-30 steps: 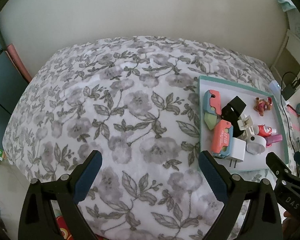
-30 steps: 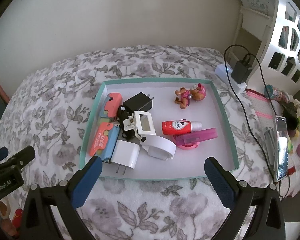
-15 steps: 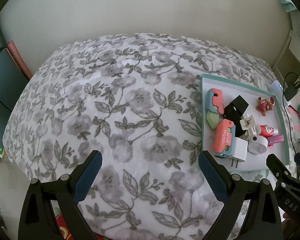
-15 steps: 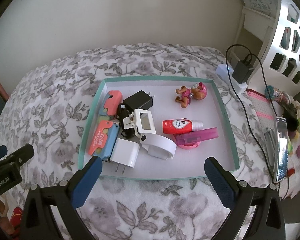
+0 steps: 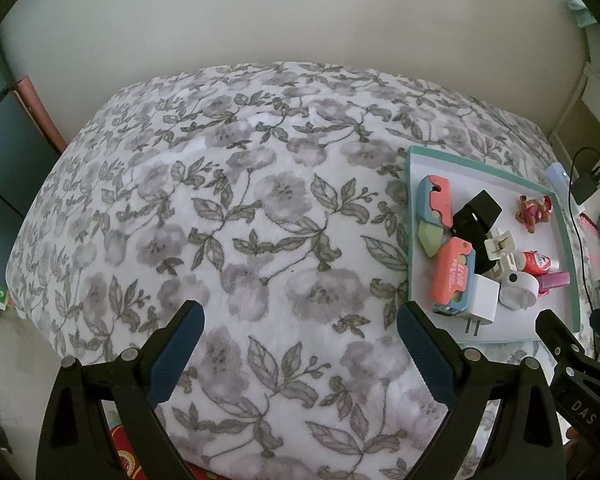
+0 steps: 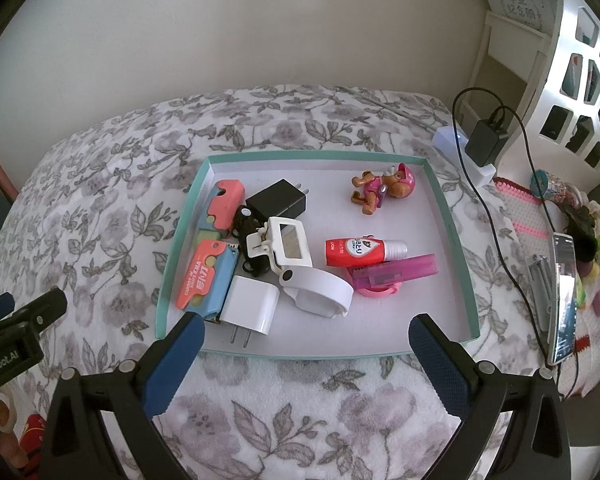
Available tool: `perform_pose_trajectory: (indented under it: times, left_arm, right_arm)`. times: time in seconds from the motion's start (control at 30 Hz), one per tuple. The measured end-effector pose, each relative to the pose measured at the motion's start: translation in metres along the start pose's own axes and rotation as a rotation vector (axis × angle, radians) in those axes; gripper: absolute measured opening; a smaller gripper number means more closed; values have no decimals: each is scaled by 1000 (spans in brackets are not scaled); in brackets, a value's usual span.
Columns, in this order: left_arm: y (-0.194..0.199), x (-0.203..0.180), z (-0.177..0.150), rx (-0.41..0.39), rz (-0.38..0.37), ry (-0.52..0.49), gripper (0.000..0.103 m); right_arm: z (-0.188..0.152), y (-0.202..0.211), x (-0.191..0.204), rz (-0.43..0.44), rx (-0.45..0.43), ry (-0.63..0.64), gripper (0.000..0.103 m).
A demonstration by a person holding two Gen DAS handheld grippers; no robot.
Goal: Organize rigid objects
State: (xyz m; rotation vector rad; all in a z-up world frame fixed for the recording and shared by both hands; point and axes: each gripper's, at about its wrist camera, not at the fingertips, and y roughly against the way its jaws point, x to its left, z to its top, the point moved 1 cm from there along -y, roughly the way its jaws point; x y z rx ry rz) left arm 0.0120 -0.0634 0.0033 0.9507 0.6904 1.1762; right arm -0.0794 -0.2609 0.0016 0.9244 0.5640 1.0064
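A teal-rimmed tray (image 6: 452,216) lies on the floral blanket and also shows at the right of the left wrist view (image 5: 414,216). It holds two pink-and-blue cases (image 6: 206,276), a white plug adapter (image 6: 250,306), a black charger (image 6: 278,200), a white clip (image 6: 284,238), a white band (image 6: 320,290), a red bottle (image 6: 356,251), a purple stick (image 6: 396,270) and a toy dog (image 6: 382,190). My right gripper (image 6: 306,344) is open and empty over the tray's near rim. My left gripper (image 5: 300,338) is open and empty over bare blanket, left of the tray.
The floral blanket (image 5: 240,220) covers the surface up to a pale wall. On the right lie a black charger with cable (image 6: 486,140), a phone (image 6: 564,296) and small clutter. A white shelf unit (image 6: 580,60) stands at the far right.
Both grippers have drawn back slightly, so the tray and blanket sit a little farther up in view. Both grippers stay open and nothing in the tray has moved.
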Motion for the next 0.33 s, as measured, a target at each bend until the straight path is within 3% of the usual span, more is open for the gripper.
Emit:
perform_pose_trajectory:
  times: [0.33]
  left_arm:
    - [4, -3, -1, -30, -20, -20, 97]
  right_arm:
    - [-1, -1, 0, 1, 1, 4, 103]
